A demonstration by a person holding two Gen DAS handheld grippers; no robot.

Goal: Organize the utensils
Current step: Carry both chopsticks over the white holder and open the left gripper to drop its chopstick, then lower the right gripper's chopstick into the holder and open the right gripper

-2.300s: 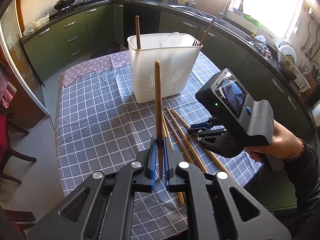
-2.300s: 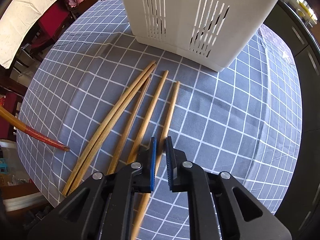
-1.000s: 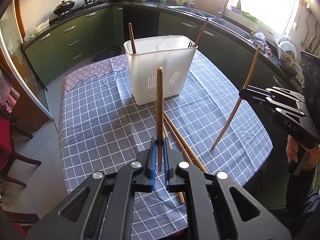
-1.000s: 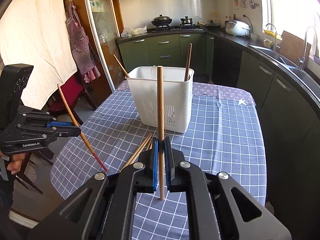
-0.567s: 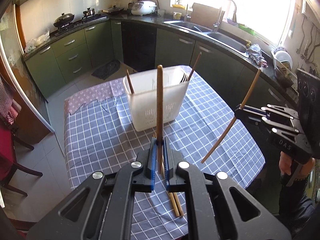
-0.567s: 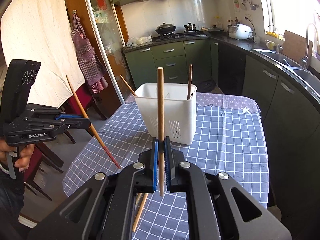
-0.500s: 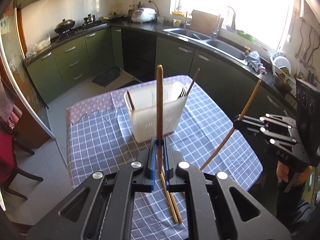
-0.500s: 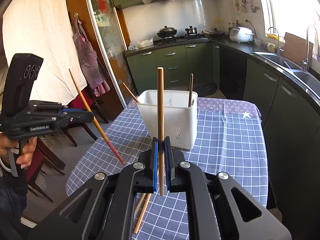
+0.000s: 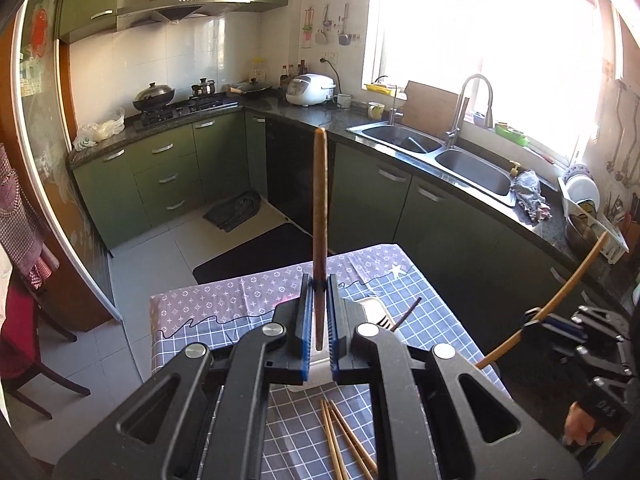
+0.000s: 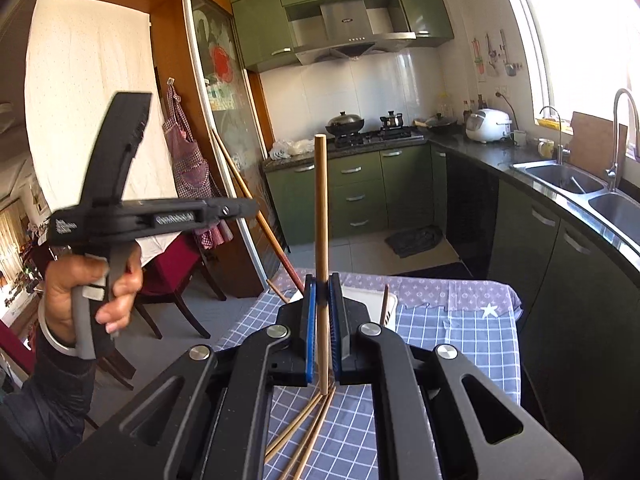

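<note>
Left claw (image 9: 319, 312) is clamped tight on a dark chopstick (image 9: 320, 216) standing upright; right claw (image 10: 323, 320) likewise grips a paler chopstick (image 10: 321, 216) — both above the bench (image 9: 424, 304). Loose chopsticks (image 9: 340, 436) lie near. Only the right view shows the left hand (image 10: 86, 292).

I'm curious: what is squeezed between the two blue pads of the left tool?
A dark brown chopstick, standing upright between the shut left tool's pads, seen in the left wrist view.
</note>
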